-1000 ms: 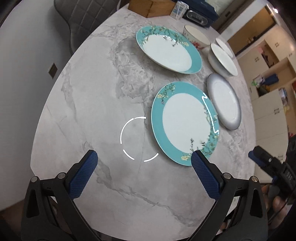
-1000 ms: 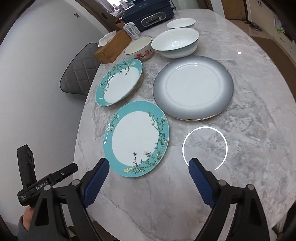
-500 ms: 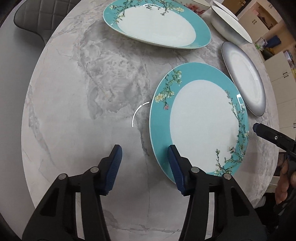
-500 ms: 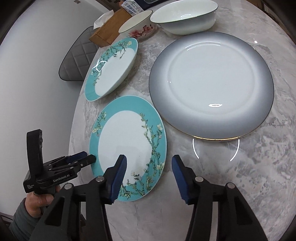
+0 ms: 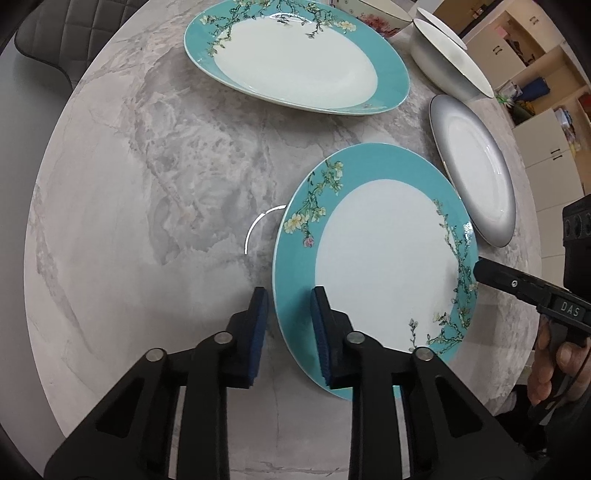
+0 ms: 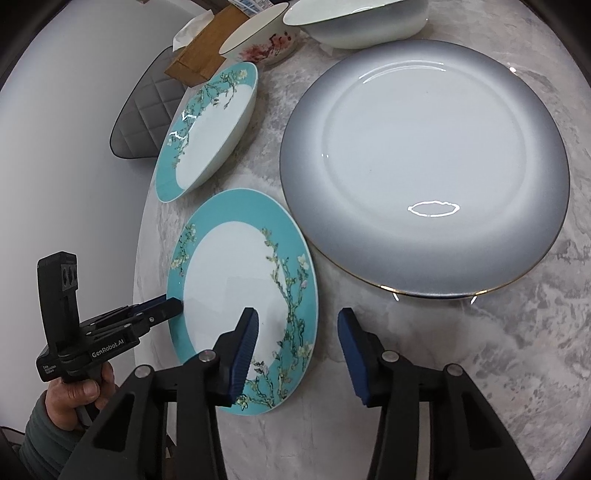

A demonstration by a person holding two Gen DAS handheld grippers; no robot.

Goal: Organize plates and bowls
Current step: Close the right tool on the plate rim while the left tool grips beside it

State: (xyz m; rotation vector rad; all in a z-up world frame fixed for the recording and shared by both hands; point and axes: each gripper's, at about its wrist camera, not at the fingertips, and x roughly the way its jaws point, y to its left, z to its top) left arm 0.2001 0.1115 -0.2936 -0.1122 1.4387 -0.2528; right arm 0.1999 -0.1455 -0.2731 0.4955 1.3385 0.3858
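The left gripper (image 5: 288, 325) has its jaws narrowly open around the near left rim of the near teal plate (image 5: 384, 266). One pad (image 5: 258, 321) is outside the rim, over the table (image 5: 147, 221), and the other pad lies over the teal band. If the pads already press the rim, I cannot tell; a small gap is seen on the outer side.

The right gripper (image 6: 297, 343) has its jaws open wider and holds nothing. Its left finger (image 6: 243, 347) is above the near right part of the same plate (image 6: 236, 295), and its right finger is over the bare marble (image 6: 443, 350), just near the edge of the grey plate (image 6: 424, 166).

The near teal plate lies at the near edge of the table, with the grey plate just beside it on the right. A second teal plate (image 5: 295, 62), deeper, lies farther away, apart from the first one. Behind are a white bowl (image 6: 362, 22) and a flowered bowl (image 6: 262, 40), close together, and a wooden box (image 6: 203, 55) left of them. A grey chair (image 6: 144, 118) stands at the far left.
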